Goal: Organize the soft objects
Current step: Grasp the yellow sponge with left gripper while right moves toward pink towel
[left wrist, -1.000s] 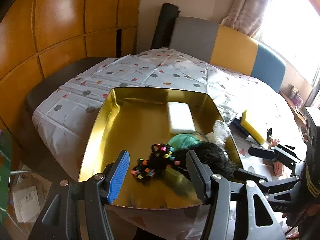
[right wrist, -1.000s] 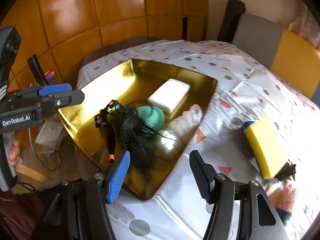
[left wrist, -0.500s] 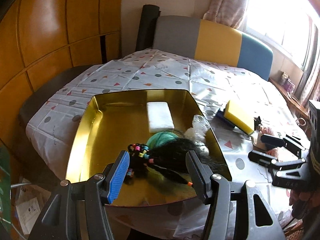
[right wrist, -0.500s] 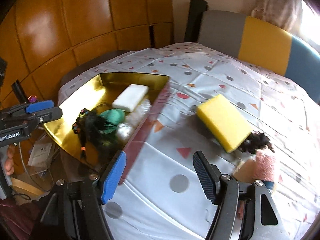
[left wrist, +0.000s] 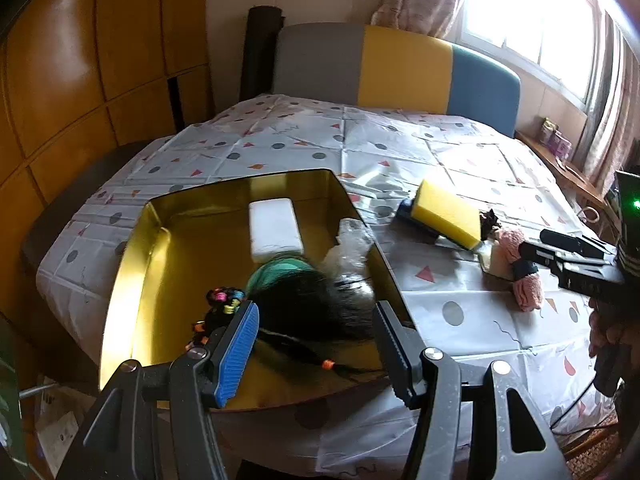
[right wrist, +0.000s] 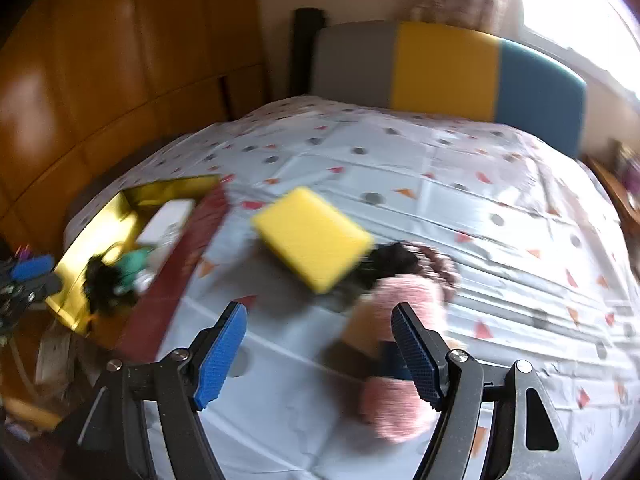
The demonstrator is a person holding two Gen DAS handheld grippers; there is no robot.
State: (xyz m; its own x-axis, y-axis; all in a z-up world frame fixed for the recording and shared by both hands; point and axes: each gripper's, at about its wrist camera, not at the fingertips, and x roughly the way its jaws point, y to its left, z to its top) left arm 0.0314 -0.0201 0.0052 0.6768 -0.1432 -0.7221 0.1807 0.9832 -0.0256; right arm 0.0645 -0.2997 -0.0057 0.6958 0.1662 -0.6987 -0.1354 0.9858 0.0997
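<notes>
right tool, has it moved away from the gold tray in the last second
Yes. The right tool has swung rightward: the gold tray now sits far left, and the yellow sponge lies ahead.

We get strong daylight from the window (left wrist: 532, 20) far right of the left gripper (left wrist: 316, 344), blown out white there. Glare streaks the gold tray (left wrist: 132, 264) just ahead. The right wrist view is smeared by motion blur, and both views bend at the edges.
</notes>
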